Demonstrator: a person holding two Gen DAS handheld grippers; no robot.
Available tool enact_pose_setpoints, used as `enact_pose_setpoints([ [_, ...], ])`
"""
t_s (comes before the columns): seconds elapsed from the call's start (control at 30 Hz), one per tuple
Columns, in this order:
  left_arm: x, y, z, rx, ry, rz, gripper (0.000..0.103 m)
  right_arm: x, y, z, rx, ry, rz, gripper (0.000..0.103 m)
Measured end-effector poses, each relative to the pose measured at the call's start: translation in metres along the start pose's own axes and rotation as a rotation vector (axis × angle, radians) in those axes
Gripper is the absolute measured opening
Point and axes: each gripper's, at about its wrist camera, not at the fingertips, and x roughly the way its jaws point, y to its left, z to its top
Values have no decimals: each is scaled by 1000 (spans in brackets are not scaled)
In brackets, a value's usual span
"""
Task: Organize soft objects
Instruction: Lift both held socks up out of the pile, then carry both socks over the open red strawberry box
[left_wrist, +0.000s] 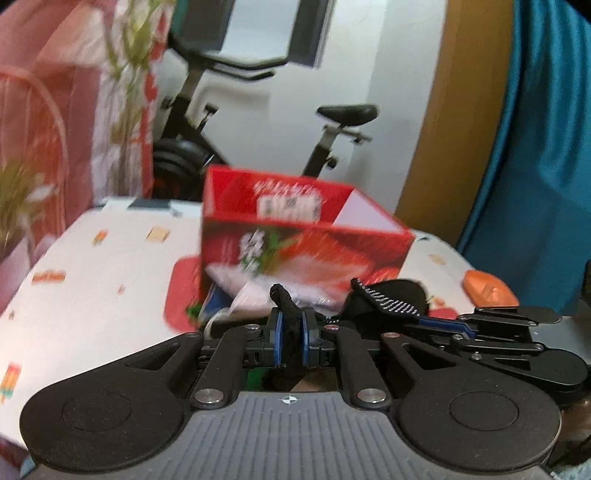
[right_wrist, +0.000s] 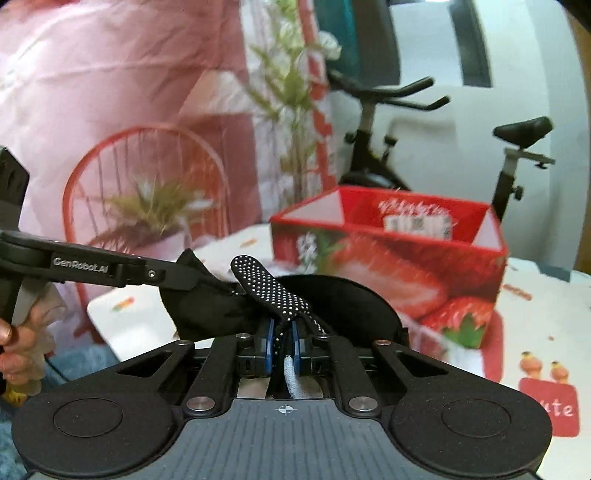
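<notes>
Both grippers grip one black cloth (right_wrist: 221, 306): left gripper (left_wrist: 291, 332) jaws clamped on it, right gripper (right_wrist: 282, 341) likewise. Red box (left_wrist: 303, 240) stands at twelve o'clock on the counter (left_wrist: 92, 280).

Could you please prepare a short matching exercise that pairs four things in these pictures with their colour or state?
Things:
1. strawberry box
2. black cap
3. exercise bike seat
4. curtain

Descriptions:
A. teal, hanging at the right
B. red, open at the top
C. pinched by both grippers
D. black, behind the box

Pairs: 1-B, 2-C, 3-D, 4-A
</notes>
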Motion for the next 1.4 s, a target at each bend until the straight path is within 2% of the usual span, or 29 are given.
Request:
enact_pose_setpoints([
  [0.27, 22, -12, 27, 38, -42, -39, 11, -4, -20, 19, 23, -53, -63, 9],
  [0.57, 66, -5, 32, 49, 63, -35, 11, 25, -37, 13, 59, 21, -97, 9],
  [0.73, 68, -7, 34, 53, 71, -46, 11, 31, -43, 9, 78, 31, -103, 9],
  [1.07, 64, -17, 59, 67, 9, -76, 11, 23, -54, 36, 58, -52, -124, 9],
  [1.4, 70, -17, 62, 71, 20, -78, 11, 22, -56, 37, 53, -56, -124, 9],
])
